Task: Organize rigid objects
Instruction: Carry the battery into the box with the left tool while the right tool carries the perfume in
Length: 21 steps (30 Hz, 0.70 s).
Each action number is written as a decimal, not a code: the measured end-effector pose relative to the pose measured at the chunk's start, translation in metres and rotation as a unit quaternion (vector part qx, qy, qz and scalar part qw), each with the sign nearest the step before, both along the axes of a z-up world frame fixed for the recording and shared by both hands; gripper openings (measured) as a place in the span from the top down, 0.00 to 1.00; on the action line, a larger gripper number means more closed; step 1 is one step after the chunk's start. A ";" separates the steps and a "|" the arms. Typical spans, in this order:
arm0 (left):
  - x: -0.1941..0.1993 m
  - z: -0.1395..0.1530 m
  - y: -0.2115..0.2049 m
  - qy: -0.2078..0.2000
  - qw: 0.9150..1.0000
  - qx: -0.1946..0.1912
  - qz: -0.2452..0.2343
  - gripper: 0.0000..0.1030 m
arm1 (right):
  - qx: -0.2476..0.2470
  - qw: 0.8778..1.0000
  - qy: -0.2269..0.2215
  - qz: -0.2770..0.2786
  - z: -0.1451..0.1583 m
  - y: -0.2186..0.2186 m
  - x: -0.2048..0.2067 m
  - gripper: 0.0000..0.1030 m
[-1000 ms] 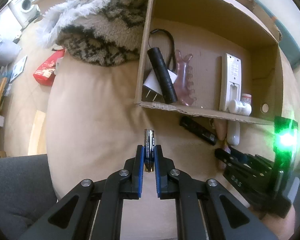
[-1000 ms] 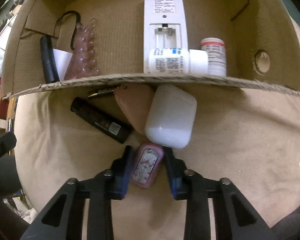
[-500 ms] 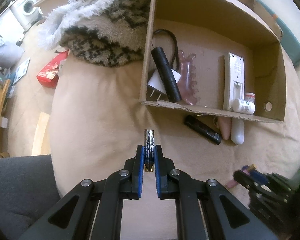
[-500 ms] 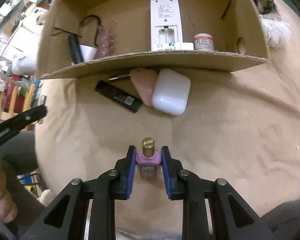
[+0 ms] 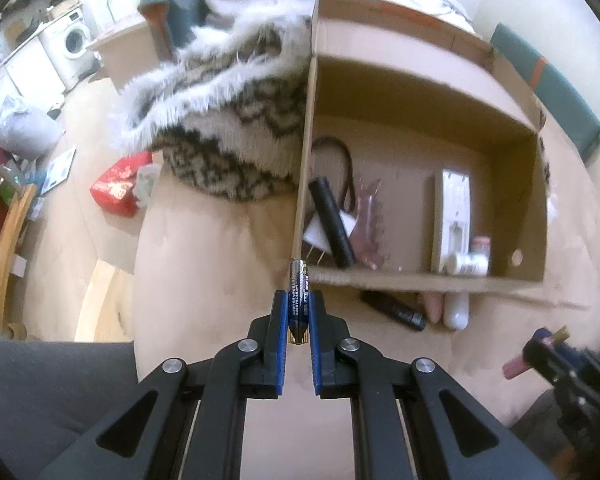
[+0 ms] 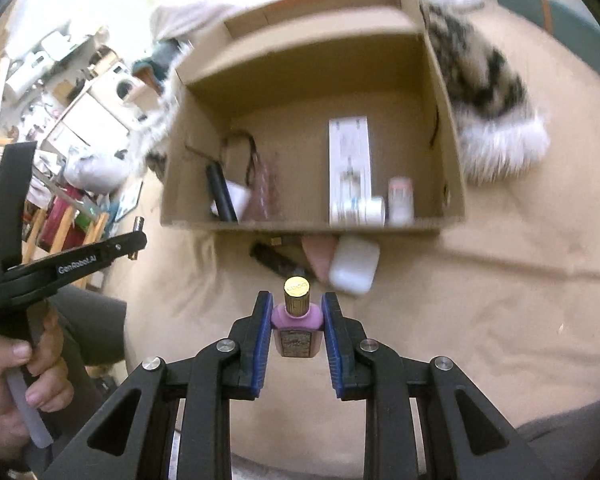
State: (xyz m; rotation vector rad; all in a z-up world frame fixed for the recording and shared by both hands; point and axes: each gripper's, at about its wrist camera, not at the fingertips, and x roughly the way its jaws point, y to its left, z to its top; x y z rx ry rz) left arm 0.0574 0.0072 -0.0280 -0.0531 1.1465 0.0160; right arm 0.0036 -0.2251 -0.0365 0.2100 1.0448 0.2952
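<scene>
My left gripper [image 5: 299, 305] is shut on a blue battery [image 5: 299, 295], held upright above the beige cushion in front of the cardboard box [image 5: 420, 280]. My right gripper [image 6: 297, 312] is shut on a small pink bottle [image 6: 296, 330] with a gold cap, held above the cushion short of the box [image 6: 300, 225]. The box holds a black flashlight [image 5: 332, 226], a white remote [image 6: 349, 160] and two small white bottles [image 6: 376, 210]. A black lighter [image 6: 274, 259], a pink item and a white case [image 6: 354, 266] lie on the cushion by the box's near wall.
A furry patterned blanket [image 5: 220, 128] lies left of and behind the box. The beige cushion [image 6: 480, 300] spreads all around. The floor at far left holds a red packet [image 5: 118, 188] and a washing machine [image 5: 74, 42]. A hand holds the left gripper [image 6: 134, 240].
Both grippers have pulled back and risen away from the box. The right gripper closed on the pink bottle and lifted it off the cushion. The left keeps the battery.
</scene>
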 end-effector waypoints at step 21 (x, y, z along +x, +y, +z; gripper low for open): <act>0.074 0.024 -0.052 -0.036 0.998 0.008 -0.050 0.91 | 0.007 0.998 -0.061 -0.011 0.021 -0.011 0.101 0.75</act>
